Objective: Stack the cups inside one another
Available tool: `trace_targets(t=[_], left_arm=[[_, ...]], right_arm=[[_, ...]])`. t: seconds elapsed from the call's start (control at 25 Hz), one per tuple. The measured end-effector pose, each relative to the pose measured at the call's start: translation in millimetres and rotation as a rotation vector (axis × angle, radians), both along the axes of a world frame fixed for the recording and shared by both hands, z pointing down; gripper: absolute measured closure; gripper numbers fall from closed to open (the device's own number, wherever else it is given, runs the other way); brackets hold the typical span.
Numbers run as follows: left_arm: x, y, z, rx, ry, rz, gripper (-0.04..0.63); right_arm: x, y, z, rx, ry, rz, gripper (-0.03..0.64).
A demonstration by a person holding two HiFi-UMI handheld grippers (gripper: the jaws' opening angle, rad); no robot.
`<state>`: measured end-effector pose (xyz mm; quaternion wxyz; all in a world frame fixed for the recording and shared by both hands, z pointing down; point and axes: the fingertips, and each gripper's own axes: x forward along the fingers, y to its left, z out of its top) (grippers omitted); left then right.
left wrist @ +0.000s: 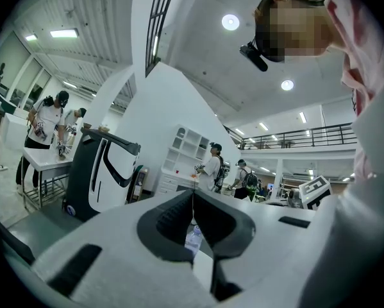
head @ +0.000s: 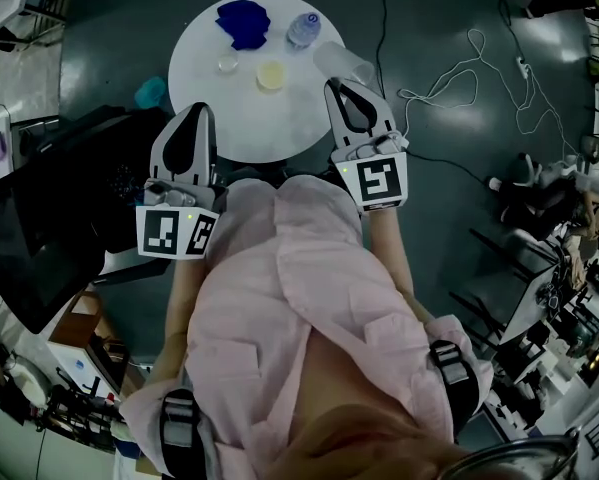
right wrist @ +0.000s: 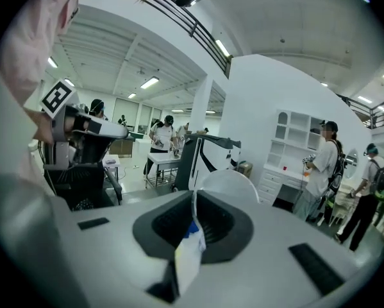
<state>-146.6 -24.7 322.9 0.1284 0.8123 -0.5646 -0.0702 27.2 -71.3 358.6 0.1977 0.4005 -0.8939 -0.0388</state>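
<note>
Left gripper (head: pixel 205 111) and right gripper (head: pixel 336 86) sit pressed together, empty; we should spread the right before reaching the upper-centre clear cup (head: pixel 345 63).

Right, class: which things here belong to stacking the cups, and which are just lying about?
Belongs to the job: large clear cup pinched in the right gripper; small clear cup; yellowish cup, both on the round table.
Just lying about: blue cloth; water bottle; white cables on the floor.
</note>
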Motion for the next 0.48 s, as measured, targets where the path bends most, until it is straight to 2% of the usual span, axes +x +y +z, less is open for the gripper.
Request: trace_targets(t=[0.48], left_arm=[[-4,-18,7,-0.019,0.006,0.01,0.575]], right_arm=[[-28,-14,46,-0.055,0.144,-0.095,0.581]])
